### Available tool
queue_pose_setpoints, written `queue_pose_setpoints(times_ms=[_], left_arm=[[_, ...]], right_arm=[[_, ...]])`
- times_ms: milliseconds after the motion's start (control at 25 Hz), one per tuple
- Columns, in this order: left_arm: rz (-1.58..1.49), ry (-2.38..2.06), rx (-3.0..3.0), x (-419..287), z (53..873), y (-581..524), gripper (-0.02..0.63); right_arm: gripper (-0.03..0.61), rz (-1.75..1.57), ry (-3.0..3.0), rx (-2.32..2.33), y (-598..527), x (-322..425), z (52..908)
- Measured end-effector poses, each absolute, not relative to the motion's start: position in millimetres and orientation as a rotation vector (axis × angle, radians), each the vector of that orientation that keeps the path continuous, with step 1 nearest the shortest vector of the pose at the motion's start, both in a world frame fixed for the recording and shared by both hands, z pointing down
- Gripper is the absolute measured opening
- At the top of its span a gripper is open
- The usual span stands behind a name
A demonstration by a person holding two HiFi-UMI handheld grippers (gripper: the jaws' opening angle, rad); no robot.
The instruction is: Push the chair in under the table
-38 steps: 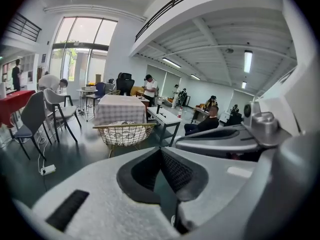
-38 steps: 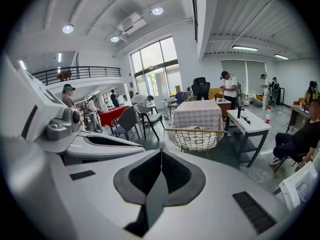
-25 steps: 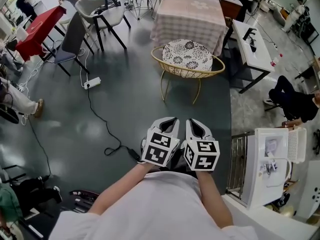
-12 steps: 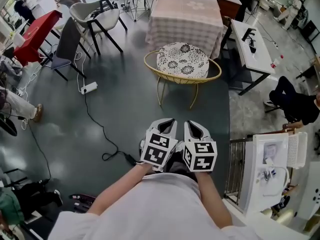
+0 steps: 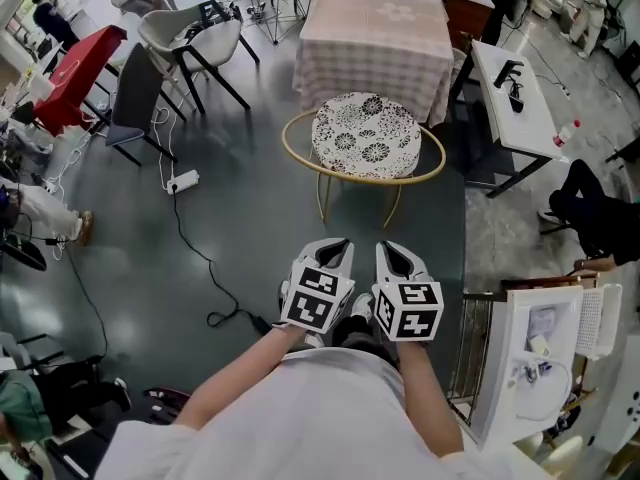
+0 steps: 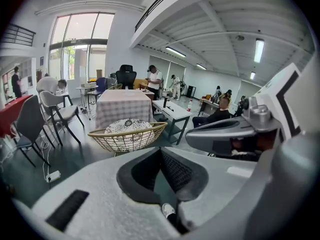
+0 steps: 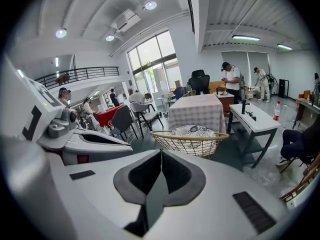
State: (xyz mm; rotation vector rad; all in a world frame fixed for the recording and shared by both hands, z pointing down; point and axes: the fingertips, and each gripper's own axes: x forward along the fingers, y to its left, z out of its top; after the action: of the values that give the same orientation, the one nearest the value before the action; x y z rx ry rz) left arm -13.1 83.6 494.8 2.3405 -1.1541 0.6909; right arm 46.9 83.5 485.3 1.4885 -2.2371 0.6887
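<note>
Below, we see a dark grey floor [image 5: 235, 218], smooth and faintly glossy. At its far side stands a table [image 5: 372, 38] draped in pale checked cloth. The chair [image 5: 352, 176] stands just in front of that table, not yet pushed under it. It is a round basket of gold wire on thin metal legs, holding a round cushion [image 5: 365, 133] printed with black-and-white flowers. Nearer to us and well apart from the chair, two bare forearms reach forward side by side. The left gripper [image 5: 337, 246] and right gripper [image 5: 397, 251] point ahead and downward toward the chair. Each is a white, rounded shell bearing a cube [image 5: 318, 300] of black-and-white square markers. Both pairs of jaws are pressed together with nothing between them. A thin black cable [image 5: 200, 253] snakes to a white power strip [image 5: 183, 181].
</note>
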Motion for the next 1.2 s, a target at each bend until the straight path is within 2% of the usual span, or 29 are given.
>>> queue_pose_setpoints(times_ms=[480, 1200], left_arm=[[0.824, -1.262, 2.308, 8.6, 504.1, 27.9, 0.005], [0.926, -1.309, 2.301, -18.4, 528.4, -20.6, 0.006]], right_arm=[[0.004, 0.658, -2.309, 1.346, 34.7, 84.2, 491.0], [0.005, 0.432, -2.255, 1.169, -7.3, 87.1, 512.4]])
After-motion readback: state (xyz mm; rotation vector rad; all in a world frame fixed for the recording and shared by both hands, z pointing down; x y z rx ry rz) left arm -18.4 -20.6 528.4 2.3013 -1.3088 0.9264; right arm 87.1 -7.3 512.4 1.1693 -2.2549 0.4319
